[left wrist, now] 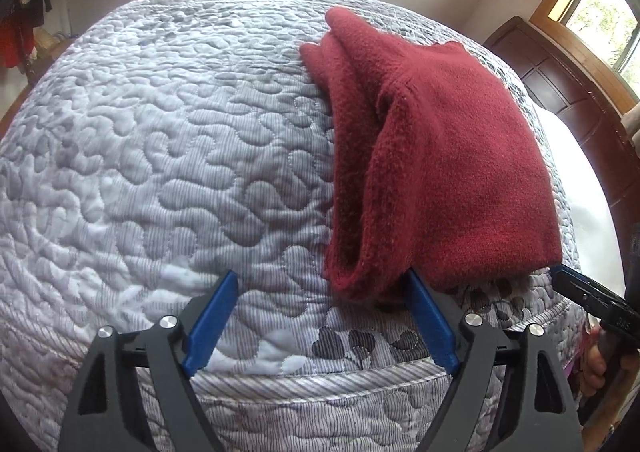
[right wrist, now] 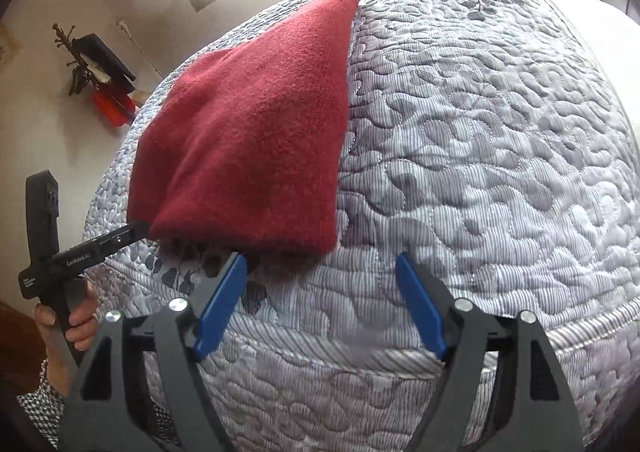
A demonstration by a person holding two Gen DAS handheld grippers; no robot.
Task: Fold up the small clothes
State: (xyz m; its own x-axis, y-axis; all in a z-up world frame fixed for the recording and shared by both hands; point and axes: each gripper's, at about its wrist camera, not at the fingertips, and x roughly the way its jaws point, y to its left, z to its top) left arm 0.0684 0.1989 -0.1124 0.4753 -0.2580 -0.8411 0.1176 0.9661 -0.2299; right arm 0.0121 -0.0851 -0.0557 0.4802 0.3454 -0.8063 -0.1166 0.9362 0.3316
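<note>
Red fleece, a small garment [left wrist: 440,156] already doubled over into a rough wedge, lies on the pale grey quilted bedspread [left wrist: 160,156] close to the near edge of the bed, its folded bottom edge facing both cameras. The left gripper [left wrist: 320,300] has its blue-padded jaws spread wide and holds nothing; its right finger [left wrist: 430,316] sits just at the garment's near left corner, where the layers gape open. The right gripper [right wrist: 320,276] is likewise spread and empty, its left finger [right wrist: 224,292] tucked at the near edge of the fleece, toward its right end. My reading is that the step in hand is taking hold of the near edge for another fold. To do it well, each claw should slide one finger under all the layers at its own corner, not just the top one, since the open mouth on the left side invites a partial catch. Both should close before lifting, rise together, and carry the edge evenly toward the far tip so the thick fleece does not skew or drag the quilt.
</note>
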